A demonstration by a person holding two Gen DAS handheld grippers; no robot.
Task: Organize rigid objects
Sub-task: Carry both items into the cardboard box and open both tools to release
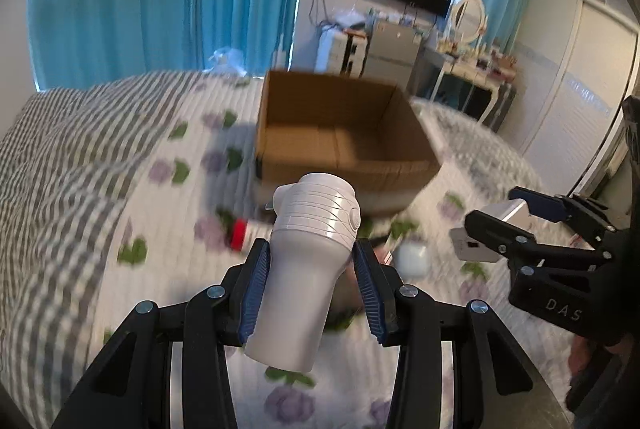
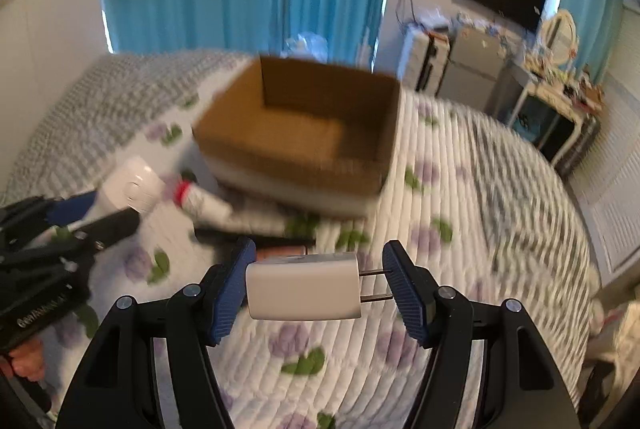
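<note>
The left gripper (image 1: 312,289) is clenched on a white flask-shaped device (image 1: 310,257), its blue fingers (image 1: 254,293) pressing the smooth tapered body below the ribbed head. The right gripper (image 2: 318,287) grasps a white plug adapter (image 2: 304,287), squeezed end to end: one pad bears on the flat back, the other on the tips of the two prongs (image 2: 376,285). Both things hang above the quilted bed (image 2: 460,269), with the open cardboard box (image 2: 304,133) at twelve o'clock from each gripper and looking empty.

The adapter is the weaker hold, I judge: thin metal prongs on a ribbed pad give little contact, so a jolt or twist could pivot it out before it reaches the box. The device's cone-shaped body could also creep out of the pads if the grip eases.

The device's long axis runs from six o'clock up to twelve, leaning slightly toward one, head pointing at the box. The adapter's long axis lies across the right view, nine to three o'clock, prongs toward three.

Other items, among them a red-capped tube (image 2: 200,203), lie on the bed at ten o'clock.
</note>
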